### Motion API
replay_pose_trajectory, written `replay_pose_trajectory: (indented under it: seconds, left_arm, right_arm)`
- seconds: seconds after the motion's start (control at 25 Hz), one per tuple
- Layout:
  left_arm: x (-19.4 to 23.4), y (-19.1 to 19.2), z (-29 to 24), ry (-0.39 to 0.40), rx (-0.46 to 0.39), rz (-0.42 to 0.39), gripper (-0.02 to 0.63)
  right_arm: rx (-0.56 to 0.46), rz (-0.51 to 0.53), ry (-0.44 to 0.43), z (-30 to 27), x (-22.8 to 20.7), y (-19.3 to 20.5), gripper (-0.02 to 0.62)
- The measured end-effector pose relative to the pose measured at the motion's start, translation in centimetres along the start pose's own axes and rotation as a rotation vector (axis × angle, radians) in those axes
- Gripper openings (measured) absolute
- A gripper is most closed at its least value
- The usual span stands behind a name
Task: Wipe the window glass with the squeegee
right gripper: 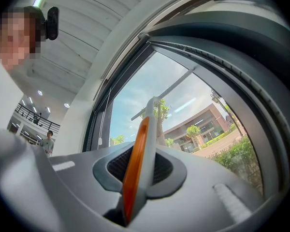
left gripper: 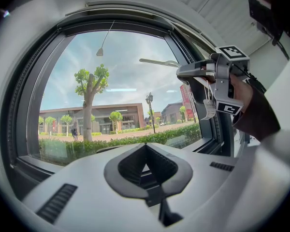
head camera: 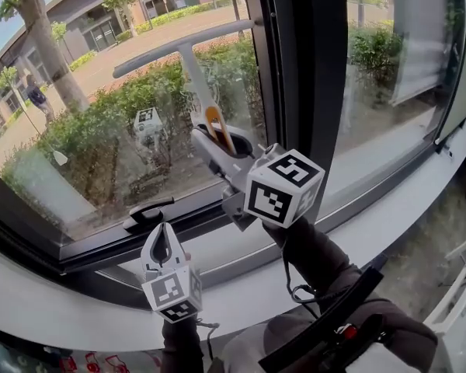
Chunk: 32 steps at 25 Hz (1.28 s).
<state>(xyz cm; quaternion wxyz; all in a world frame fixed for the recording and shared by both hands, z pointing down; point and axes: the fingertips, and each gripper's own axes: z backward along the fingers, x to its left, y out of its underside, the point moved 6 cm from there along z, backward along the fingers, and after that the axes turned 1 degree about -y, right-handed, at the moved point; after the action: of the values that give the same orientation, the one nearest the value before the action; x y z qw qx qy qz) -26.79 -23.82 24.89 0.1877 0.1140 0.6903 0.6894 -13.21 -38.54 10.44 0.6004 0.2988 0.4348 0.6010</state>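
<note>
Nearest us, both sleeves [head camera: 318, 263] are cut off by the bottom edge, and the red print [head camera: 70, 361] at bottom left is clipped and too small to read. The left gripper [head camera: 161, 225] sits low over the sill [head camera: 388, 200], jaws closed tip to tip with nothing in them. The right gripper [head camera: 217, 142] is higher and tilted up, jaws partly closed and clamped on the orange-and-grey handle of the squeegee [head camera: 188, 61]. The butt of that handle is buried between the jaws, so we can't see it. The marker cubes [head camera: 283, 186] carry square black-and-white patterns only. In the left gripper view a white tag [left gripper: 209, 109] hangs under the right gripper, print illegible. Past the jaws a dark latch [head camera: 149, 210] lies on the lower frame. The squeegee's crossbar is up against the upper part of the window glass [head camera: 78, 177]. We can't tell whether its rubber edge actually touches the pane. A faint reflection of a cube [head camera: 147, 121] shows in the glass. Outside are a hedge [head camera: 101, 130], a tree trunk [head camera: 50, 53] and buildings [head camera: 101, 18], with signage too small to read.
</note>
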Motion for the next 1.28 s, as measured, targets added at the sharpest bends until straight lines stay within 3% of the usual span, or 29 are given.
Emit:
replay_pose_trajectory:
  seconds: [1.28]
  left_arm:
    - [-1.0,1.1,1.1,0.01,0.037,-0.02,0.002]
  right_arm:
    - [0.051,-0.063,0.011,2.9,-0.2,4.3,0.041]
